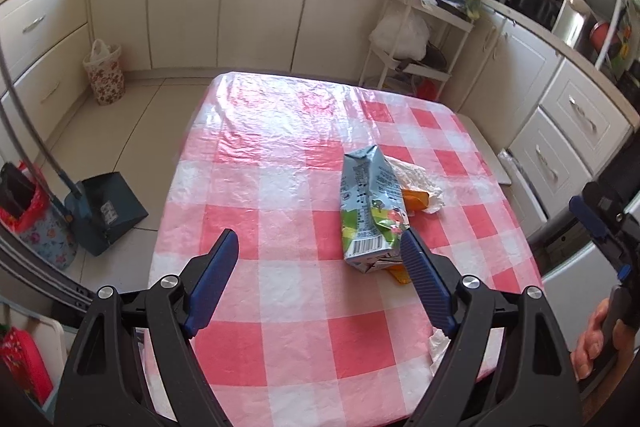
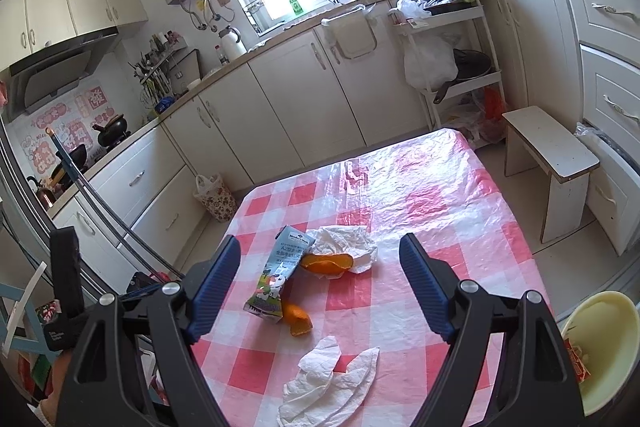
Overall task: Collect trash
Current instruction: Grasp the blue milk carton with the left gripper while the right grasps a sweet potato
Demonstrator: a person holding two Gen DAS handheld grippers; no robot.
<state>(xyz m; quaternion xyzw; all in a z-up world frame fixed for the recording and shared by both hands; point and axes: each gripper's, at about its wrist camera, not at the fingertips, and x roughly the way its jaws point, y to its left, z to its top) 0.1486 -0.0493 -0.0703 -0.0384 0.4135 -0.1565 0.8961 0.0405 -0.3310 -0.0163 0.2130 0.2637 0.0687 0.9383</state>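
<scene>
I hold both tools over the near edge of the surface [image 2: 440, 195], its red-and-white checked plastic cover bare between the pieces of trash. My right hand-held gripper [image 2: 320, 279] stands wide open with nothing between its pads, pointed at the middle of the litter so I can see all of it before choosing. My left hand-held gripper [image 1: 320, 267] is just as wide and empty; its right finger sits beside the near end of the crushed milk carton [image 1: 370, 211], though I cannot tell whether it touches.

Nearest to me lies a crumpled white tissue [image 2: 332, 383], flat on the cover. Beyond it the carton lies on its side, with one piece of orange peel [image 2: 297, 317] at its near end and a second orange peel [image 2: 328, 263] beside its far end. That second peel rests against another crumpled tissue [image 2: 344, 245].

A pale yellow bin [image 2: 600, 347] shows at my right, already lined with some wrapper, so I judge it is where everything goes. Far off stand the kitchen cabinets [image 2: 280, 115].
</scene>
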